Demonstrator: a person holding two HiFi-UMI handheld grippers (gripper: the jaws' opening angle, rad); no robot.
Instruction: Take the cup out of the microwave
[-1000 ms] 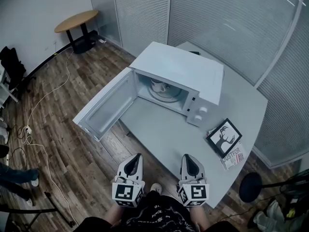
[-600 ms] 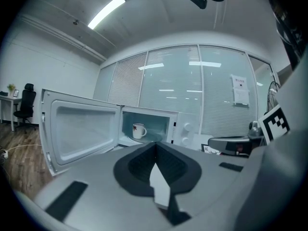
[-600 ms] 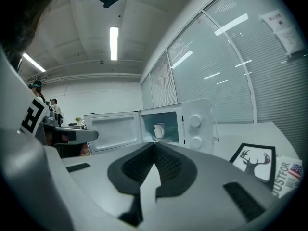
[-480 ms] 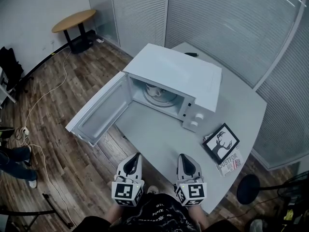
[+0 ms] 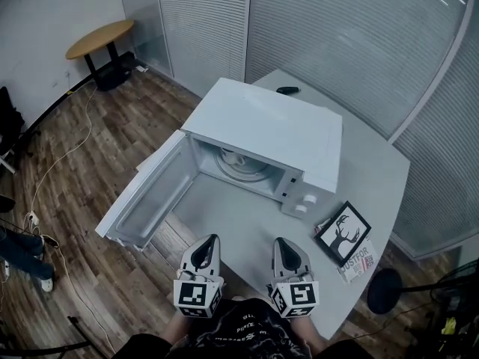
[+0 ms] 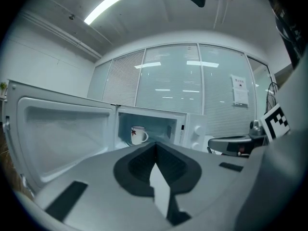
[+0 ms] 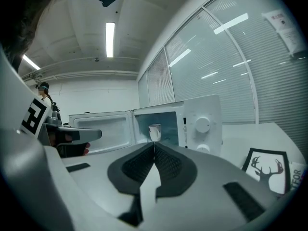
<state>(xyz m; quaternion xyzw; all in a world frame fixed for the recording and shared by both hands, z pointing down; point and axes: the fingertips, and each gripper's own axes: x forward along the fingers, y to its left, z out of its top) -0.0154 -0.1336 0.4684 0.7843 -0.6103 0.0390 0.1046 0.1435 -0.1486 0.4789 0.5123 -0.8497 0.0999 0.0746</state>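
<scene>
A white microwave [image 5: 266,129] stands on the grey table [image 5: 373,172], its door [image 5: 144,194] swung wide open to the left. The white cup with a red mark [image 6: 138,134] stands upright inside the cavity, also seen as a small cup [image 7: 154,132] in the right gripper view. In the head view the microwave's top hides the cup and only the turntable [image 5: 241,164] shows. My left gripper [image 5: 211,242] and right gripper [image 5: 282,244] hang side by side near the table's front edge, well short of the microwave. Both are shut and hold nothing.
A framed deer picture [image 5: 346,232] and a printed card [image 5: 360,250] lie on the table right of the microwave. A small black object [image 5: 287,90] lies behind it. On the floor are a round wooden table [image 5: 99,38], cables [image 5: 52,170] and a black stool [image 5: 385,290].
The person and both grippers have moved closer to the table and microwave. In the head view the cup has slipped out of sight under the microwave's top. Both jaws stay shut.
</scene>
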